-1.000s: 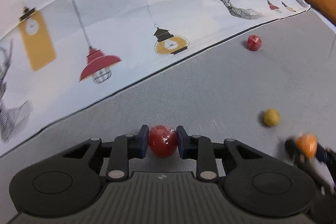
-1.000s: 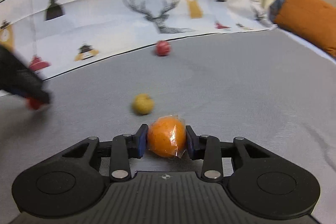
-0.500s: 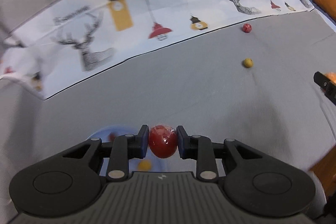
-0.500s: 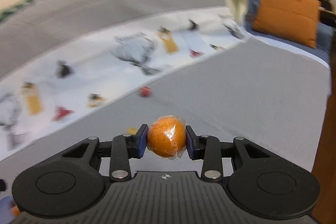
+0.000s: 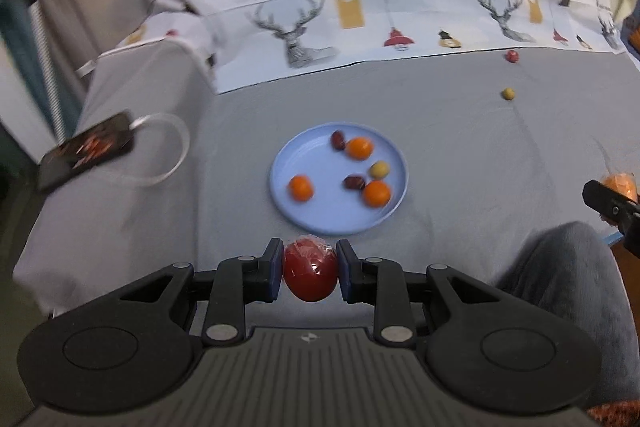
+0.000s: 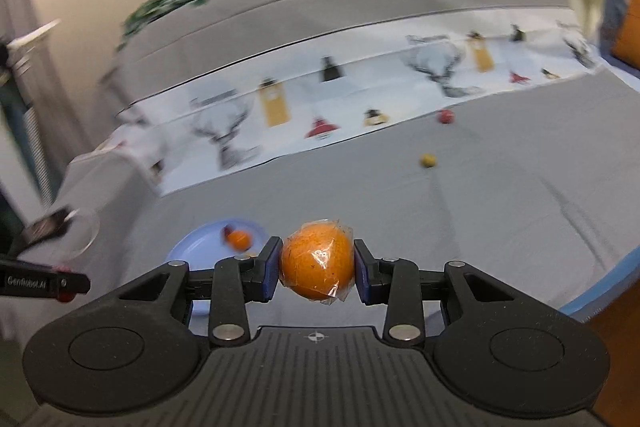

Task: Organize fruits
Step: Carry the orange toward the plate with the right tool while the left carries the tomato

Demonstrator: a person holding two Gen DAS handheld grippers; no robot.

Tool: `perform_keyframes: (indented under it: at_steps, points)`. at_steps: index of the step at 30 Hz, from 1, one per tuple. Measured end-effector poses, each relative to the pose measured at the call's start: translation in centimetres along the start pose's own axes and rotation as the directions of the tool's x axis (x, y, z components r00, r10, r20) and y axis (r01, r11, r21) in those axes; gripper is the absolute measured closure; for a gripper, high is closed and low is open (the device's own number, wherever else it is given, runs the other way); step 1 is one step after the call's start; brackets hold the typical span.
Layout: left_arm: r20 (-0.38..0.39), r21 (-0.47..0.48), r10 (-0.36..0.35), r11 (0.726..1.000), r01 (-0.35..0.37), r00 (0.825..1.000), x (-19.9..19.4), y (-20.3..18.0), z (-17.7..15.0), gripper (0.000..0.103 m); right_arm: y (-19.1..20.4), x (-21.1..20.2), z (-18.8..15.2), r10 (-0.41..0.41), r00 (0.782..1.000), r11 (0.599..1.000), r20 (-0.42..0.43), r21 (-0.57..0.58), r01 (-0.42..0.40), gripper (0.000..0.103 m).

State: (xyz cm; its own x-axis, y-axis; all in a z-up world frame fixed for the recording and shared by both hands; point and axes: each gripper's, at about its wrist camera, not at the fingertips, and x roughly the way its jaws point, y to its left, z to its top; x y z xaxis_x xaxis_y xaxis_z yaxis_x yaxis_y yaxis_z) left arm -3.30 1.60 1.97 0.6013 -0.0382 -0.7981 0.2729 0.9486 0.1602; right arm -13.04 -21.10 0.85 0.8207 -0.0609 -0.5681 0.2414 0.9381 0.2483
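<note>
Between left claw (image 5: pixel 310 271) pads: red fruit (image 5: pixel 310 273), glossy, plastic-wrapped.

We lift both tools up and away from the bed. The blue plate (image 5: pixel 316 219) with fruit on it now shows ahead of us. The small red fruit (image 5: pixel 512 56) and yellow fruit (image 5: pixel 508 93) look far away now.

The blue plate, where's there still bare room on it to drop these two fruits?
On the blue plate, the left part above the lone orange is bare, and so is the near strip along the rim. The right half is crowded: oranges, dark red fruits and a yellow one sit close together.
</note>
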Motion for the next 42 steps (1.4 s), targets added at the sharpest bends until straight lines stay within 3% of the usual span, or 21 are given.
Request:
perform_keyframes:
  at_steps: [6,18,27,42]
  points:
    - [0.022,-0.077,-0.005,0.997,0.006,1.0,-3.2,2.1,-4.0,0.072,3.9,-3.5,-2.1,0.065,0.998,0.992,0.004,-0.11,-0.064,0.064]
    - [0.083,-0.119,-0.01,0.993,0.02,0.996,-6.6,3.4,-6.1,0.072,7.7,-7.5,-3.2,0.145,0.987,0.963,0.065,-0.238,-0.125,0.064]
    - [0.077,-0.128,-0.028,0.991,0.038,0.997,-5.8,3.8,-6.1,0.072,8.5,-7.2,-3.6,0.143,0.989,0.954,0.044,-0.27,-0.126,0.064]
    - [-0.009,-0.122,-0.06,0.991,0.058,0.998,-1.9,4.0,-5.6,0.072,8.5,-4.2,-4.2,0.13,0.99,0.954,-0.053,-0.264,-0.14,0.064]
